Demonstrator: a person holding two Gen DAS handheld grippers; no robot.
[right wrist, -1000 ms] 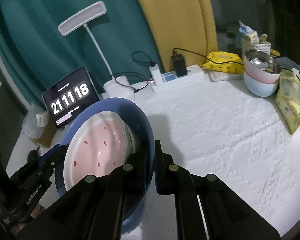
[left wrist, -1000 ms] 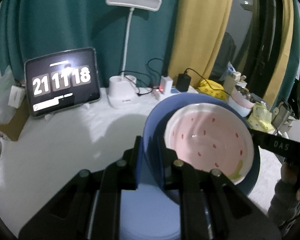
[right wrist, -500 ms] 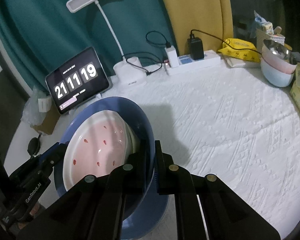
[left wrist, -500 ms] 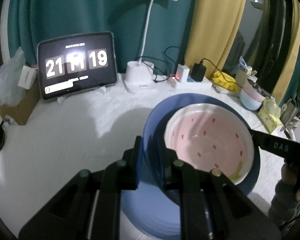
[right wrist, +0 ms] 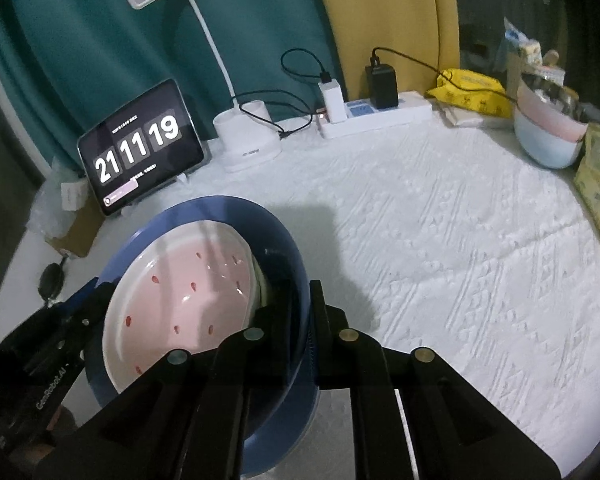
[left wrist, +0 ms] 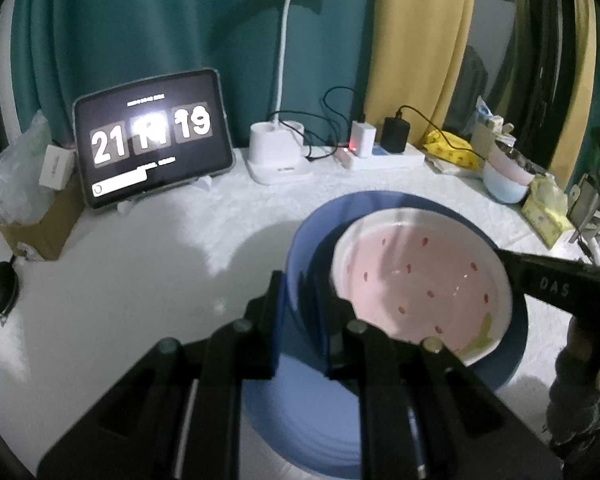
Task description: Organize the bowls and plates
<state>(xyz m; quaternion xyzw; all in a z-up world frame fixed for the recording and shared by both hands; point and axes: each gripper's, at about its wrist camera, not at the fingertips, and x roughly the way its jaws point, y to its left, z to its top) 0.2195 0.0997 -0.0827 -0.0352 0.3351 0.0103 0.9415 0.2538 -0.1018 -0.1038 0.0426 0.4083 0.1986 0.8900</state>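
We hold a blue bowl [left wrist: 300, 264] between both grippers, with a pink bowl [left wrist: 416, 280] dotted with red marks nested inside it. Our left gripper [left wrist: 300, 300] is clamped on the near wall of the blue bowl, one finger outside the rim and one inside. Our right gripper [right wrist: 300, 300] is clamped on the opposite wall in the same way, one finger on each side of the rim. In the left wrist view the right gripper's dark finger crosses the far edge of the pink bowl; in the right wrist view the left gripper shows at the lower left, against the blue rim.

The pink bowl sits tilted within the blue one, leaning toward the right gripper's side, and a patch of green shows on its rim. We cannot tell whether the blue bowl touches the bench [right wrist: 440, 240] or hangs just over it; its shadow falls on the white textured cloth close beside it.

At the back of the bench stand a tablet [right wrist: 140, 144] showing 21 11 19, a white desk lamp [right wrist: 248, 136] and a power strip [right wrist: 376, 116] with chargers plugged in. Near the far right edge, well apart from us, a stack of bowls [right wrist: 548, 136] rests beside yellow packets [right wrist: 472, 88].
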